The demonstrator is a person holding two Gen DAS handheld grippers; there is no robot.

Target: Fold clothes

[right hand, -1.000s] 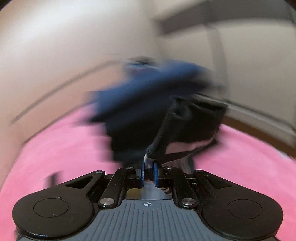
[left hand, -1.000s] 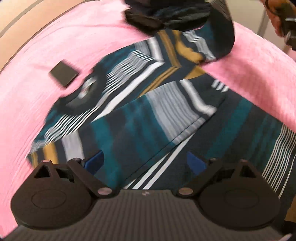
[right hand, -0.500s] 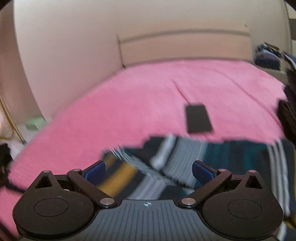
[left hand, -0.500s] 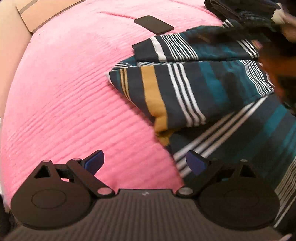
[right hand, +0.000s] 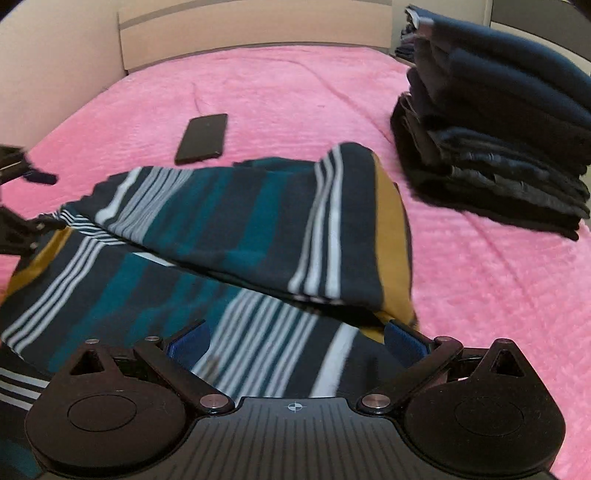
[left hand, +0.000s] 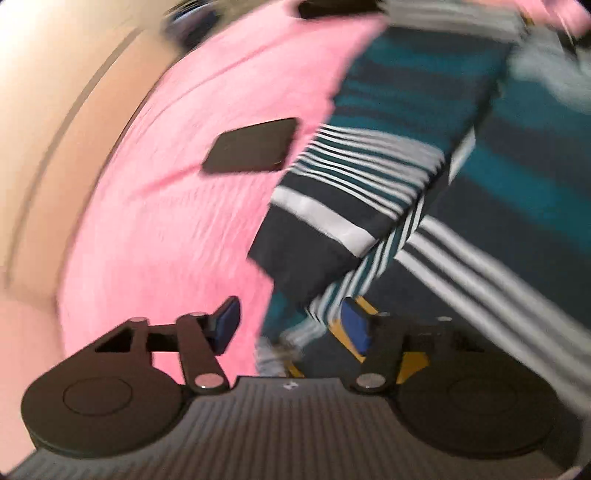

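Bed (right hand: 480,295) covered in pink, ribbed, plush spread. Striped shirt (right hand: 229,236) lies mid-bed toward the near edge: soft knit, navy, teal, white and mustard bands, one portion folded over the rest, edges rumpled. Flat black phone (right hand: 202,137), rectangular, on the spread just beyond the shirt, apart from it. Stack (right hand: 495,155) of dark folded clothes near the right edge, layered and slightly uneven. Pale headboard (right hand: 255,26) at the far edge.

Left tongs (left hand: 291,326): blue pads spread, over the shirt's left edge, gripping nothing; view blurred. Right tongs (right hand: 295,341): spread wide above the shirt's near part, nothing between the pads.
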